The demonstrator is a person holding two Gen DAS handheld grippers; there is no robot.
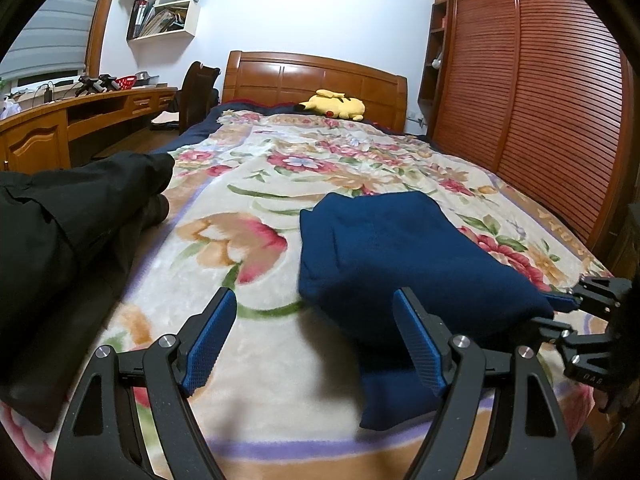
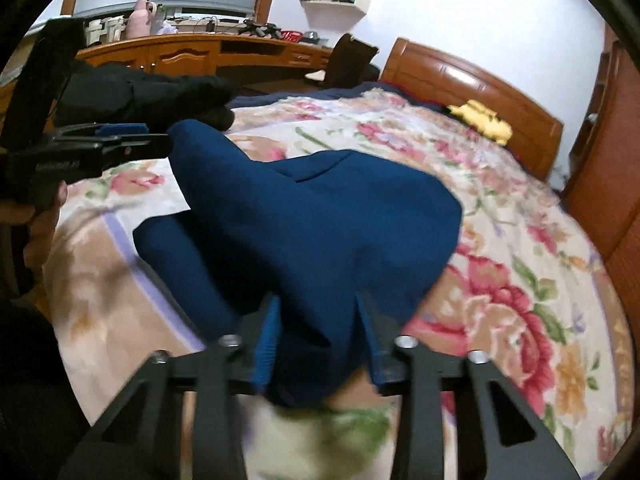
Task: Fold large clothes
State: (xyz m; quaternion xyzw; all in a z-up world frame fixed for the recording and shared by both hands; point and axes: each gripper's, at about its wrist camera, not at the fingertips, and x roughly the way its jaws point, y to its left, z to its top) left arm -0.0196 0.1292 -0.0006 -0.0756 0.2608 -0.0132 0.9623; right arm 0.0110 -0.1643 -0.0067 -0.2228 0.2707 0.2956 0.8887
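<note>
The blue garment lies partly folded near the bed's foot edge. The right gripper is clamped on its near edge. The left gripper hangs beside it, jaws wide apart, holding nothing.

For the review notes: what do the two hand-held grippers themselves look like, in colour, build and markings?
Both look alike. The left hand-held gripper has matte black linkage arms with triangular cut-outs, silver round pivot bolts, and blue fingers with a fine knurled texture. The right hand-held gripper shows the same black frame, silver bolts and blue pads. Small pale lettering sits on each black body, too small to read. No cables or sleeves are visible.
</note>
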